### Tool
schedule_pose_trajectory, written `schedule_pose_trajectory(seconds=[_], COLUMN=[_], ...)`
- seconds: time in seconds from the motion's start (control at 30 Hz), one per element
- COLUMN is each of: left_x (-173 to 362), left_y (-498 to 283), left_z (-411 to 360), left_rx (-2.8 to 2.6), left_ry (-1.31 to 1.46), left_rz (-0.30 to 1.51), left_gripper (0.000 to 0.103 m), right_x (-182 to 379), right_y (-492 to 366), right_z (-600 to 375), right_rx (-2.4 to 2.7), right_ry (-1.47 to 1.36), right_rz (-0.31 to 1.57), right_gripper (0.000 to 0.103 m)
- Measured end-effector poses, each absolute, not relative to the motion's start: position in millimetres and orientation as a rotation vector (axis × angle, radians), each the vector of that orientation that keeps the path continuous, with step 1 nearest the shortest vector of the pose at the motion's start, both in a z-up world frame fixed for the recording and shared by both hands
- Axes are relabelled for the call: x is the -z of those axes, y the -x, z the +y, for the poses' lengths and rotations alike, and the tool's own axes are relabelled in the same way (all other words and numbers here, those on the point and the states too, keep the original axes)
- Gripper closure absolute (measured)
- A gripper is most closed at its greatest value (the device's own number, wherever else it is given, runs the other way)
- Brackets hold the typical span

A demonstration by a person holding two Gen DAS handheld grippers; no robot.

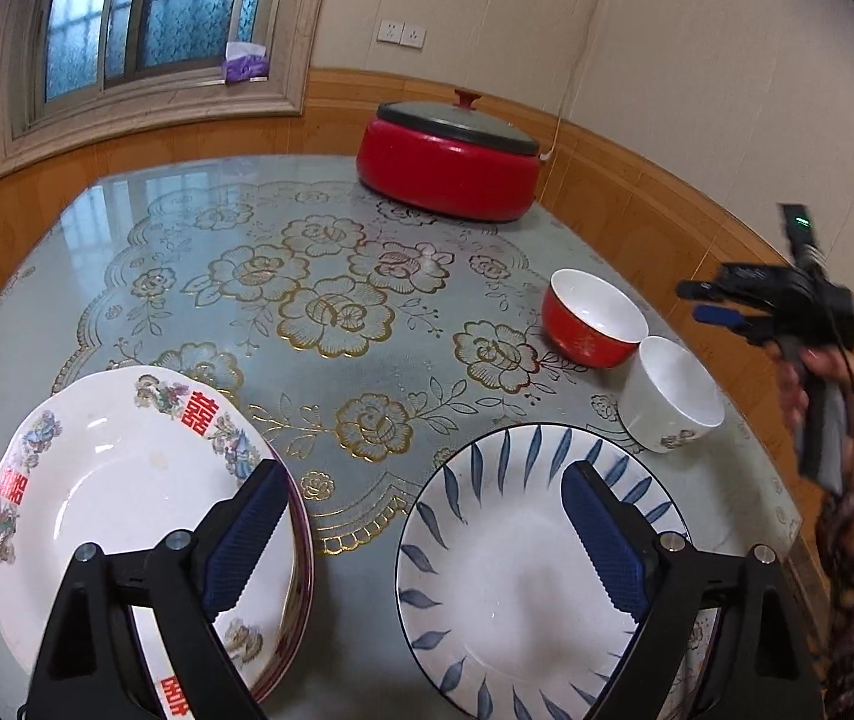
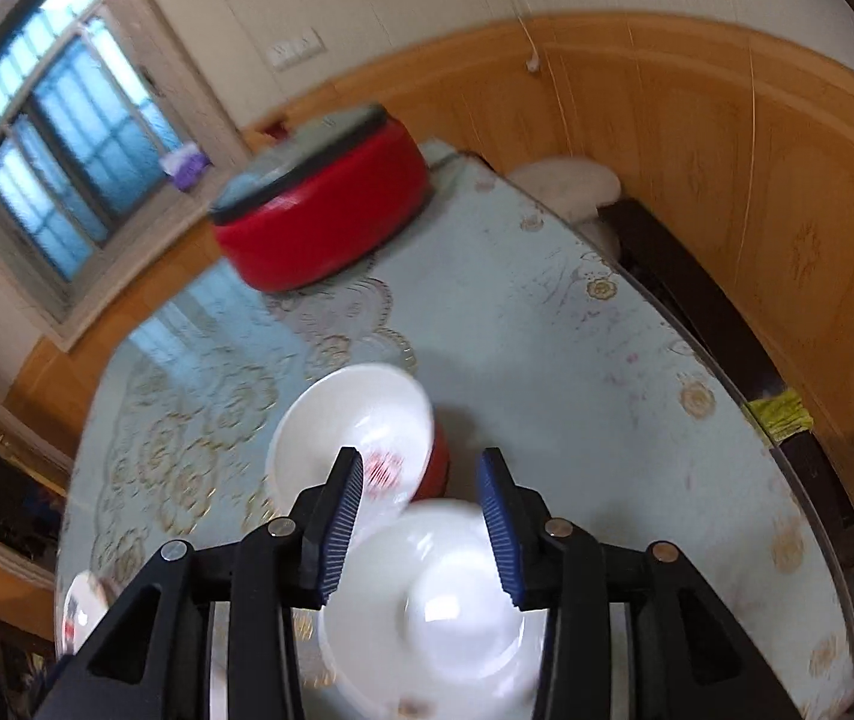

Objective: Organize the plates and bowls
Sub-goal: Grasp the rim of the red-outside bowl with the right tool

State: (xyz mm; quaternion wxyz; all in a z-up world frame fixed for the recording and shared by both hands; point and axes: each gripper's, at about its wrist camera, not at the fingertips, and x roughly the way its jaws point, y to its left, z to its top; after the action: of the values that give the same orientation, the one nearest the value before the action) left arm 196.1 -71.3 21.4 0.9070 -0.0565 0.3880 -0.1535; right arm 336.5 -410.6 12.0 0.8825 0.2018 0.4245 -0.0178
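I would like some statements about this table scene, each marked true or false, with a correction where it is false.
1. The red bowl and the white bowl stand side by side on the table. True.
2. The left gripper holds the blue-leaf plate. False: its jaws are wide open with nothing between them.
3. The plate with red characters lies on top of other plates. True.
4. The red pot has no lid. False: a dark-rimmed lid with a red knob covers it.
5. The right gripper is shut on the white bowl. False: its jaws are apart above the bowls and grip nothing.
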Motion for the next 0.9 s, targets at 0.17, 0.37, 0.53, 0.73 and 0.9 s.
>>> schedule_pose_trajectory(seconds=[0.17,0.37,0.53,0.73,0.9], left_x=[-23.7,-25.4,-27.2,-30.0,-25.5], left_y=[-211.5,-225.1,-232.3,-248.7,-267.7], left_z=[-63.3,-59.9,-67.6,-77.4,-75.3], left_rx=[0.286,0.269,0.270,0.259,0.231], left_ry=[0.128,0.137,0.114,0.102,0.169], left_rz=[0.815,0.822,0.821,0.831,0.861], left_gripper=[0.010,0.010,0.010,0.010,0.010], right_x=[12.3,45.1,49.6,51.0,52.6], right_y=[-389.1,-421.1,-431.3,-431.0,-421.2], right_z=[-414.4,-404.3,-377.3,-334.3,-288.4], right_rx=[0.025,-0.011,0.010,-0.056,-0.113], right_ry=[-0.421,-0.406,-0.232,-0.164,-0.087], right_rz=[1.023,1.164,1.210,1.242,1.245], right_gripper=[0.063,0.077,0.083,0.083,0.082])
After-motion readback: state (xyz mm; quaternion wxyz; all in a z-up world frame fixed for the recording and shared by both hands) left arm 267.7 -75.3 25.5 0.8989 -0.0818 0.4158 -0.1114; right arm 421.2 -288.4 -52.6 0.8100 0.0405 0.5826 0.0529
